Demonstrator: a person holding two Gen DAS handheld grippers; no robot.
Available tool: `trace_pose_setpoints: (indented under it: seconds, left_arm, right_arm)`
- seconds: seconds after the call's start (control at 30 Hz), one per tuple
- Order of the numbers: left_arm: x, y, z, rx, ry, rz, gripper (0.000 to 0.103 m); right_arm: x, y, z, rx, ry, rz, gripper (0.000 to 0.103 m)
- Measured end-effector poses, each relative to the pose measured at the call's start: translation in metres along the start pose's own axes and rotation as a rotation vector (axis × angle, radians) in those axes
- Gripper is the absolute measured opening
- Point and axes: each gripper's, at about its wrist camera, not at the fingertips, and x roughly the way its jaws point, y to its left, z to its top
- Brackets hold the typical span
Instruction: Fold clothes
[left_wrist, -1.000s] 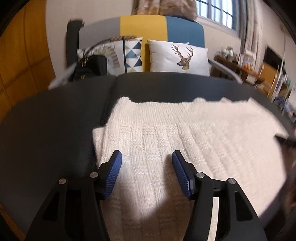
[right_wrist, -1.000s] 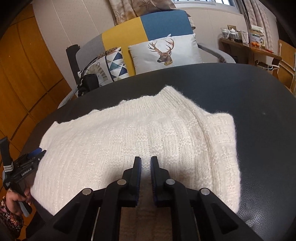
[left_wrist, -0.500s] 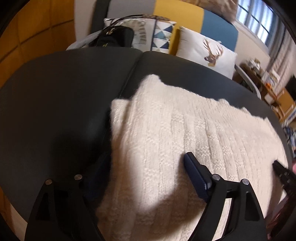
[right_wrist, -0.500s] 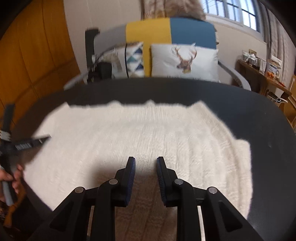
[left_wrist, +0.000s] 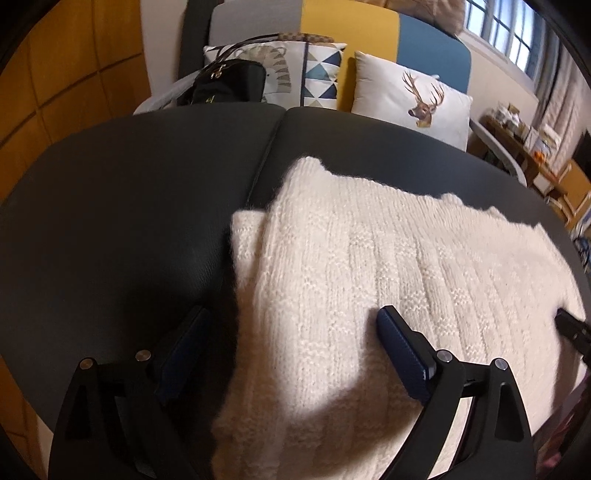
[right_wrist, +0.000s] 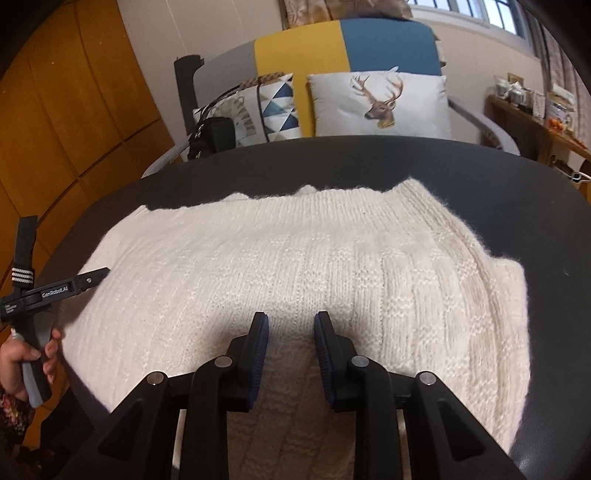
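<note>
Parted right gripper (right_wrist: 290, 345) over sweater (right_wrist: 295, 266)

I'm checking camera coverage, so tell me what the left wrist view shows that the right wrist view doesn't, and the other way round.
Only the left wrist view shows the sweater's left edge, where a lower layer sticks out, and the seam in the dark table. Only the right wrist view shows the sweater's right edge and the person's left hand gripping the left gripper's handle. Both show the white knit sweater flat on the table, the deer pillow, the sofa, and both grippers open over the sweater: left gripper, right gripper.
</note>
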Motion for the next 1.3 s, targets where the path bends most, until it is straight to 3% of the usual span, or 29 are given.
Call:
trace_pose_setpoints:
  seconds: [0.17,0.3,0.47,0.57,0.8,0.93,1.2,1.3]
  left_arm:
    - [-0.002,-0.007,0.006,0.055,-0.003,0.025,0.093]
    - [-0.002,-0.011,0.013,0.113,-0.012,0.045,0.093]
    - [-0.003,-0.014,0.020,0.158,-0.022,0.069,0.093]
    - [-0.003,-0.014,0.023,0.172,-0.013,0.054,0.093]
    - [-0.001,0.009,0.039,0.195,0.028,-0.074,0.093]
    - [0.007,0.034,0.043,0.135,0.088,-0.151,0.093]
    - [0.017,0.051,0.034,0.035,0.154,-0.329,0.093]
    - [0.018,0.055,0.031,0.022,0.163,-0.354,0.093]
  right_arm:
    - [-0.010,-0.010,0.005,0.033,0.035,0.062,0.027]
    - [-0.030,-0.031,0.009,0.105,0.007,0.112,0.032]
    - [-0.068,-0.069,0.016,0.166,-0.087,0.101,0.048]
    - [-0.080,-0.095,0.018,0.222,-0.087,0.073,0.058]
    - [-0.088,-0.156,0.017,0.334,-0.015,0.034,0.083]
    - [-0.084,-0.185,0.009,0.425,0.024,0.052,0.083]
    - [-0.052,-0.208,-0.014,0.595,0.082,0.222,0.083]
    - [-0.044,-0.210,-0.014,0.635,0.067,0.282,0.083]
